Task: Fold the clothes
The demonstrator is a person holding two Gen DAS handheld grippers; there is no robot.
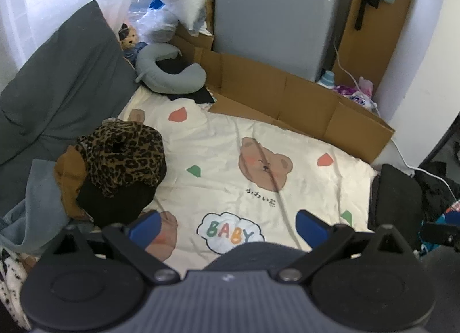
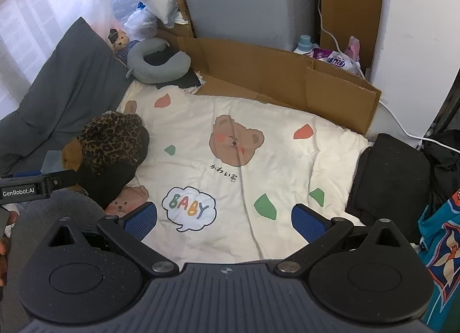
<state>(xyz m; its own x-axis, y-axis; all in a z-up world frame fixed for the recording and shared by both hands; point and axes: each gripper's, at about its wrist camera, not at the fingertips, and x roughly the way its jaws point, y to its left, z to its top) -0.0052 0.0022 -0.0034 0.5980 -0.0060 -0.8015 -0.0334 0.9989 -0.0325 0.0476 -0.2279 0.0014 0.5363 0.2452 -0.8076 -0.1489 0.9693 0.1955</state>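
Observation:
A heap of clothes lies on the left of the bear-print quilt point(image 1: 258, 137) point(image 2: 273, 132): a leopard-print garment point(image 1: 123, 155) point(image 2: 110, 137) on top of a black garment point(image 1: 115, 203) point(image 2: 115, 177) and a brown one point(image 1: 67, 177) point(image 2: 70, 156). A folded black garment point(image 1: 394, 195) point(image 2: 385, 177) lies at the quilt's right edge. My left gripper point(image 1: 227, 226) is open and empty, above the quilt's near part. My right gripper point(image 2: 224, 219) is open and empty, held above the quilt too. The left gripper's body shows at the left of the right wrist view point(image 2: 34, 185).
A dark grey pillow point(image 1: 57, 83) point(image 2: 63, 83) lies at the left. A grey neck pillow point(image 1: 169, 71) point(image 2: 155, 63) and a teddy bear point(image 1: 128, 38) sit at the back. A cardboard wall point(image 1: 287, 91) point(image 2: 287, 74) borders the far side. A teal patterned cloth point(image 2: 442, 252) lies at right.

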